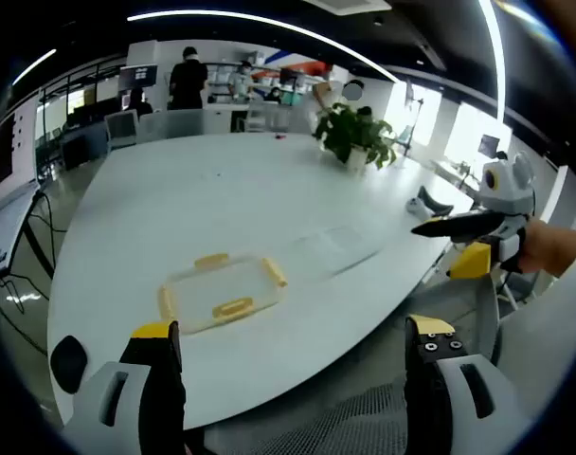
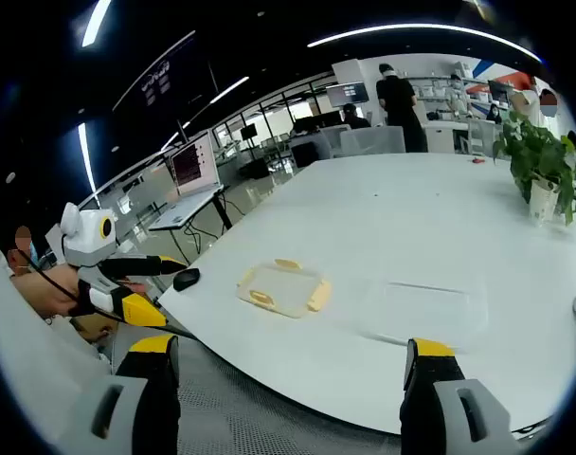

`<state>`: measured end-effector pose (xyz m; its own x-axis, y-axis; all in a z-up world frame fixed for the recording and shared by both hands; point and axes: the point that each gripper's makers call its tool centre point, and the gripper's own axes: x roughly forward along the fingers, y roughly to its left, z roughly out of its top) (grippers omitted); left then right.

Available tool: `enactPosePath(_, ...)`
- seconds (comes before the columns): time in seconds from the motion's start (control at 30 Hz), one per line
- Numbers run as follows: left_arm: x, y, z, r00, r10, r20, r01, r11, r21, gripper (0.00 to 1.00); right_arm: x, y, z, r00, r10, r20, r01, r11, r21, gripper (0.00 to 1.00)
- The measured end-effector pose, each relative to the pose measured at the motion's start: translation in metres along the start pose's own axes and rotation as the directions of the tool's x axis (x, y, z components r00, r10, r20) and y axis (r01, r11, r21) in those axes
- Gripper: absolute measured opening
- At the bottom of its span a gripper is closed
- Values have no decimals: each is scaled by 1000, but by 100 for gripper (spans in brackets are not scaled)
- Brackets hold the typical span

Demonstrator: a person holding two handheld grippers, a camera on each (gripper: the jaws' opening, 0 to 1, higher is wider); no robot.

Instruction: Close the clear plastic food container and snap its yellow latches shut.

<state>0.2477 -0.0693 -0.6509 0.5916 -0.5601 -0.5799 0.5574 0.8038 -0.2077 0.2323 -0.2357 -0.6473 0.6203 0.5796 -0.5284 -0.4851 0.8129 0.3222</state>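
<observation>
Both tongs, left (image 1: 293, 346) and right (image 2: 288, 365), gape wide and empty. The latched container (image 2: 282, 288) and its clear lid (image 2: 423, 310) lie apart on the desk (image 2: 411, 218); the lid should be seated squarely before latching.

On the table (image 2: 440, 209), the lid (image 2: 281, 287) with its latches lies near the front edge, and the container base (image 2: 425, 313) sits just beside it, to its right in the right gripper view. A potted plant (image 2: 544, 175) stands farther back (toward the far right side). A small dark object (image 2: 186, 279) rests at the table's left edge, beside the left gripper (image 2: 141, 284).
</observation>
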Motion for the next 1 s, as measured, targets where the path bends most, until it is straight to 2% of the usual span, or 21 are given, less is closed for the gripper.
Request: enactPosePath(1.0,2,2,0,1000,-4,0,4,1000,-14,97,4,4,2,1000,14,9,-14,1000,13,99)
